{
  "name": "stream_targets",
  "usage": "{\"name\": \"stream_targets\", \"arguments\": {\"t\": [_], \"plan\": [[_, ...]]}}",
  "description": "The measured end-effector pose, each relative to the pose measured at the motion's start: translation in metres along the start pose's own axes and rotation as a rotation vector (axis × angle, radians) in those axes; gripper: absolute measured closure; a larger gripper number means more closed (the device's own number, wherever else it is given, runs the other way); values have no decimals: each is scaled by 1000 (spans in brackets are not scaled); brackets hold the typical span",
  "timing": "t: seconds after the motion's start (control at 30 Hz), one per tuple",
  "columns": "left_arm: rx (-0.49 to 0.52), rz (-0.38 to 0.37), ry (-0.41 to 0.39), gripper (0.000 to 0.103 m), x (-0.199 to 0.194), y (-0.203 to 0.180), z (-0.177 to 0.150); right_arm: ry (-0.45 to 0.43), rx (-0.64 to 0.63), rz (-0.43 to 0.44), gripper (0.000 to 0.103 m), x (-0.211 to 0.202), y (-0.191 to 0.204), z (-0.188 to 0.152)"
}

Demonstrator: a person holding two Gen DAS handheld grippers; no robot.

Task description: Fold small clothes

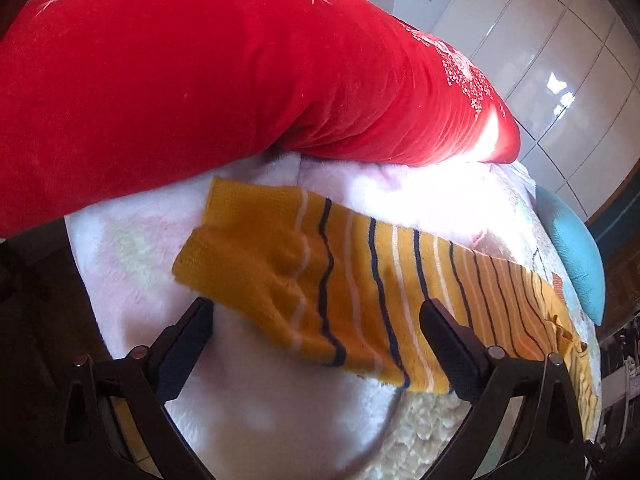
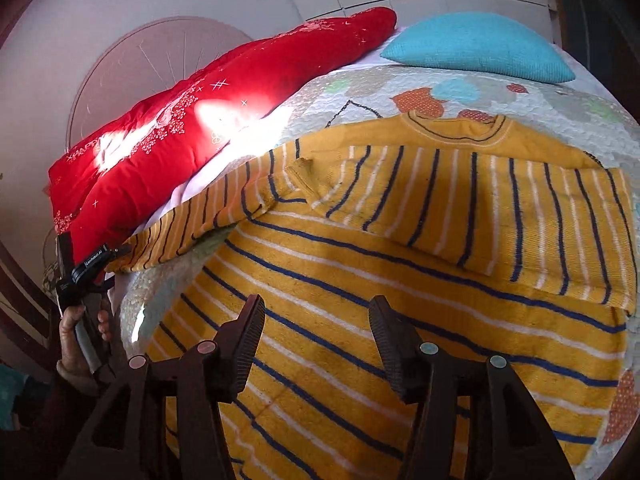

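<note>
— Left tool [image 1: 316, 328], what's it doing?
— Spread wide, grasping nothing, its fingers either side of the striped sleeve [image 1: 340, 280] of the mustard sweater, which lies across a white fleece blanket [image 1: 132, 264] below a red cushion [image 1: 200, 92].
— And the right view?
— Right tool [image 2: 316, 340] is released too, hovering over the sweater [image 2: 400, 280], spread on the quilted bed [image 2: 360, 92]. One sleeve [image 2: 500, 208] is folded across the chest. A teal pillow [image 2: 476, 46] sits beyond.

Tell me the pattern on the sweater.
The sweater is mustard yellow with thin navy and white stripes, shown best in the right wrist view.
</note>
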State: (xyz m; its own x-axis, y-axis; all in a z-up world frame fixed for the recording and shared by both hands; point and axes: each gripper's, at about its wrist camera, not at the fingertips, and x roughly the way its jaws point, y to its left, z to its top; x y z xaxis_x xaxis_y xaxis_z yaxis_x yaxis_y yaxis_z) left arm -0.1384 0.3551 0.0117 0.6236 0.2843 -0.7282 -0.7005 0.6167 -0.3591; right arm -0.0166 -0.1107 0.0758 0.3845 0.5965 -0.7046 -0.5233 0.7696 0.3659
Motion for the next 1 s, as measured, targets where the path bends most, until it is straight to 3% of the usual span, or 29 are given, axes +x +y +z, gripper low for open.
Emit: {"name": "stream_targets", "arguments": {"t": [0.03, 0.07, 0.1, 0.2, 0.33, 0.47, 0.57, 0.67, 0.8, 0.9, 1.0], "plan": [[19, 29, -14, 47, 0, -4, 3, -11, 2, -8, 44, -4, -2, -2], [43, 57, -8, 69, 2, -8, 6, -21, 2, -14, 44, -7, -4, -4], [57, 68, 14, 99, 5, -11, 9, -30, 2, -18, 44, -11, -7, -5], [58, 22, -3, 99, -9, -21, 16, -66, 19, -28, 47, -24, -17, -10], [132, -54, -79, 99, -43, -68, 34, -123, 70, -31, 49, -47, -35, -17], [209, -217, -99, 99, -75, -149, 48, -196, 143, -35, 49, -79, -60, -31], [311, -350, -78, 99, -91, -231, 35, -236, 199, -37, 49, -101, -81, -46], [424, -476, -30, 99, -102, -316, 1, -261, 249, -45, 49, -117, -102, -61], [561, -594, 74, 99, -100, -410, -68, -300, 334, -68, 49, -140, -138, -86], [636, -617, 194, 99, -77, -461, -127, -325, 398, -82, 49, -156, -164, -104], [702, -580, 282, 99, -43, -487, -182, -336, 442, -106, 49, -168, -181, -119]]}}
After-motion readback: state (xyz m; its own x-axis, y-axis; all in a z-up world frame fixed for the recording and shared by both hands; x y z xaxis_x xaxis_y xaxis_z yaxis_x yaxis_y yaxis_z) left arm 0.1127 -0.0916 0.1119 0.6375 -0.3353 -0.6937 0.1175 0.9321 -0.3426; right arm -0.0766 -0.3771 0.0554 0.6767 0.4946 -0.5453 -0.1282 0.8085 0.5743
